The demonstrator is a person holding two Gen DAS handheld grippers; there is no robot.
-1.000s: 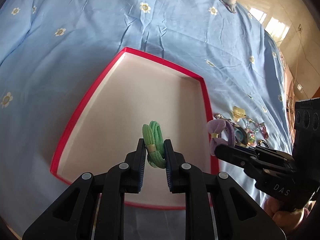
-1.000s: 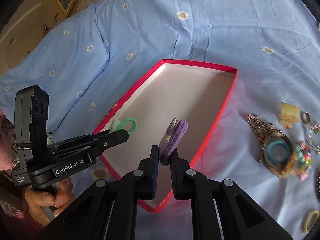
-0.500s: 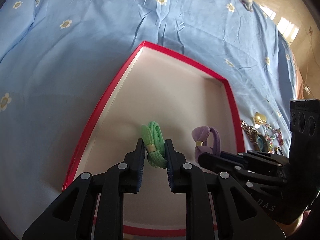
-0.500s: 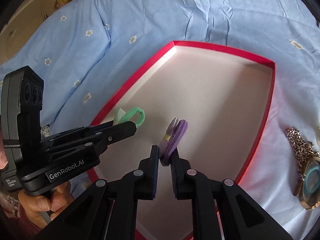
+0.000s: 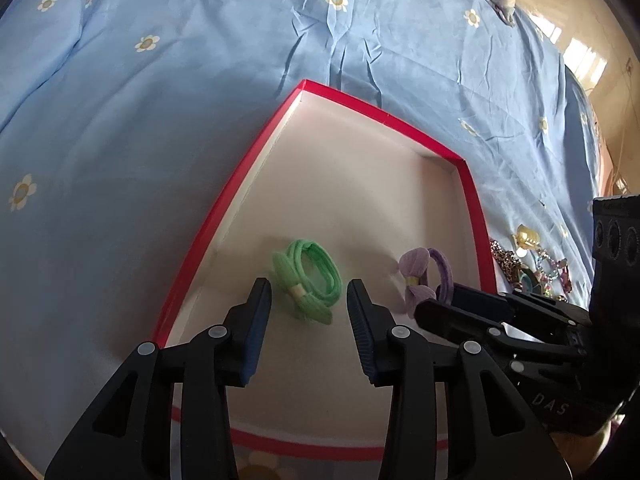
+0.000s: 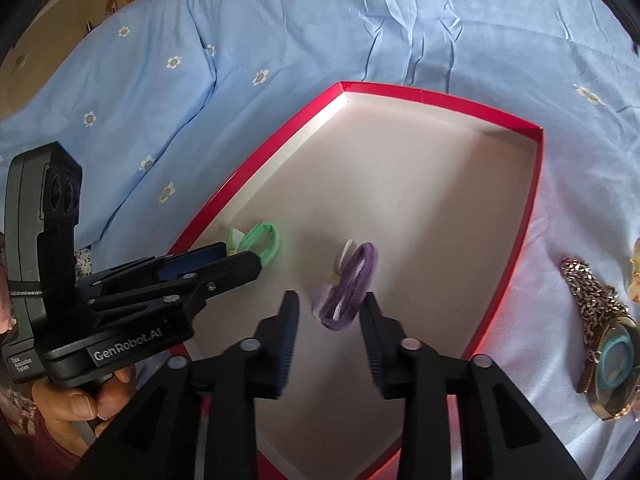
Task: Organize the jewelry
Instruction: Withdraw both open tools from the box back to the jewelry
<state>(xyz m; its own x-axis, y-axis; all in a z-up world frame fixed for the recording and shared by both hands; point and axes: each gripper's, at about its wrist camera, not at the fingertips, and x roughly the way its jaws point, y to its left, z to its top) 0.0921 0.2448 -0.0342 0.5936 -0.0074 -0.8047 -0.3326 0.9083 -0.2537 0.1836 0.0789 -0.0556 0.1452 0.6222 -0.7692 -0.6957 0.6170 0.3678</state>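
while the blue flowered bedspread carries a red-rimmed box, both hair ties lie on its pale floor. left hand-held gripper, jaws just spread, frames the green hair tie without pressing it. right hand-held gripper, likewise just spread, flanks the purple hair tie, loose between them.

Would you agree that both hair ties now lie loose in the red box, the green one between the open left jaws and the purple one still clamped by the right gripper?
Not quite: the right gripper is open too. The right wrist view shows the purple tie lying free between its spread jaws, which have just opened. The green tie lies likewise in the red box, between the open left gripper's jaws.
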